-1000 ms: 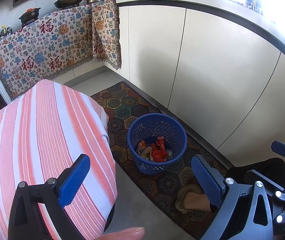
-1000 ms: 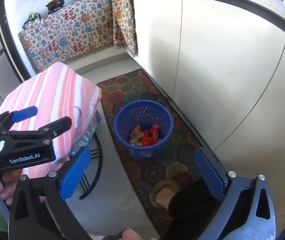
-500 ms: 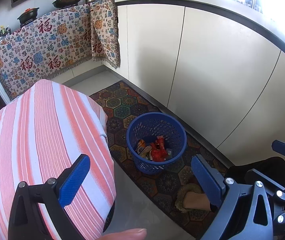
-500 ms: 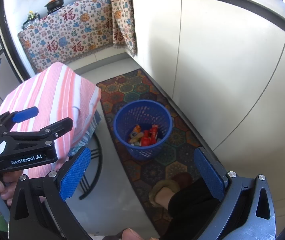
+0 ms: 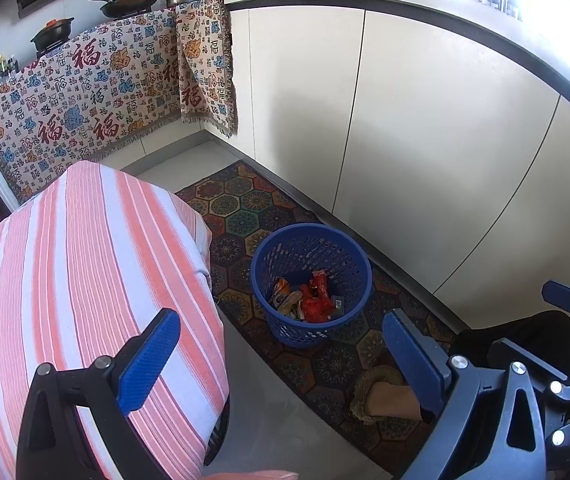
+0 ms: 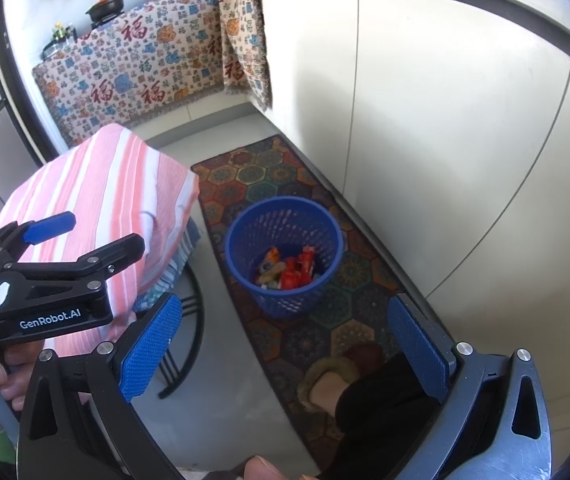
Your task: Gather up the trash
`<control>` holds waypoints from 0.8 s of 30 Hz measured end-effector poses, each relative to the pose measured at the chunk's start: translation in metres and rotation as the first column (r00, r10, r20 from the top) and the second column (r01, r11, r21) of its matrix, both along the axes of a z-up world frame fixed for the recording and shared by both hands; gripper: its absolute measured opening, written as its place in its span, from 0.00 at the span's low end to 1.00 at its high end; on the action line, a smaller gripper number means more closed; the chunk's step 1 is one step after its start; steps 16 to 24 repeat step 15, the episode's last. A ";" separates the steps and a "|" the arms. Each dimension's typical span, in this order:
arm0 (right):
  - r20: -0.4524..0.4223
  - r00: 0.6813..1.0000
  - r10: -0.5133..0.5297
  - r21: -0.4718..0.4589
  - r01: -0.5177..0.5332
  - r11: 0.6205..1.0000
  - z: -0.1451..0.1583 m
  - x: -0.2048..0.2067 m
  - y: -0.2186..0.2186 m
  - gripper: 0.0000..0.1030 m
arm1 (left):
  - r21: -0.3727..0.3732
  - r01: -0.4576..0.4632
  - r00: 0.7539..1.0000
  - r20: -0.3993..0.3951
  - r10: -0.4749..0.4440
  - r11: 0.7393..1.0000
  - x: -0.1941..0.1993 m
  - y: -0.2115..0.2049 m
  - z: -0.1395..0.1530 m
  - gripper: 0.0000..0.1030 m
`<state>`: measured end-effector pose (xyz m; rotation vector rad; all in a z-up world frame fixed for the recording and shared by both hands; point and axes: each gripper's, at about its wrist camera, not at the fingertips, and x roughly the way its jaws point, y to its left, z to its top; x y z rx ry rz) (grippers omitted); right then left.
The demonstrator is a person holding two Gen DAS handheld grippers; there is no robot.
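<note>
A blue plastic basket [image 5: 312, 240] stands on a patterned rug; it also shows in the right wrist view [image 6: 285, 216]. Red and orange snack wrappers [image 5: 309, 298] lie in its bottom, also seen from the right wrist [image 6: 289, 270]. My left gripper [image 5: 281, 360] is open and empty, held above the floor near the basket. My right gripper [image 6: 285, 344] is open and empty, also above the floor in front of the basket. The left gripper shows at the left of the right wrist view [image 6: 85, 240].
A small table with a pink-striped cloth [image 5: 77, 280] stands left of the basket. Cream cabinets [image 5: 405, 120] run along the right. A patterned cloth [image 5: 97, 92] hangs over the far counter with pans on top. The person's slippered foot [image 6: 325, 384] rests on the rug [image 5: 245, 208].
Both grippers stay open and empty. The left wrist view has shifted slightly; the basket and table sit almost where they were.
</note>
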<state>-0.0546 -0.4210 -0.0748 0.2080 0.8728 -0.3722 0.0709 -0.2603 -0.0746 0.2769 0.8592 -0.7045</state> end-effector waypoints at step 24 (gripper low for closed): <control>-0.015 1.000 -0.012 0.001 0.012 1.000 -0.001 0.001 -0.003 1.00 | 0.008 0.014 1.000 0.012 -0.014 1.000 -0.007 0.003 0.001 1.00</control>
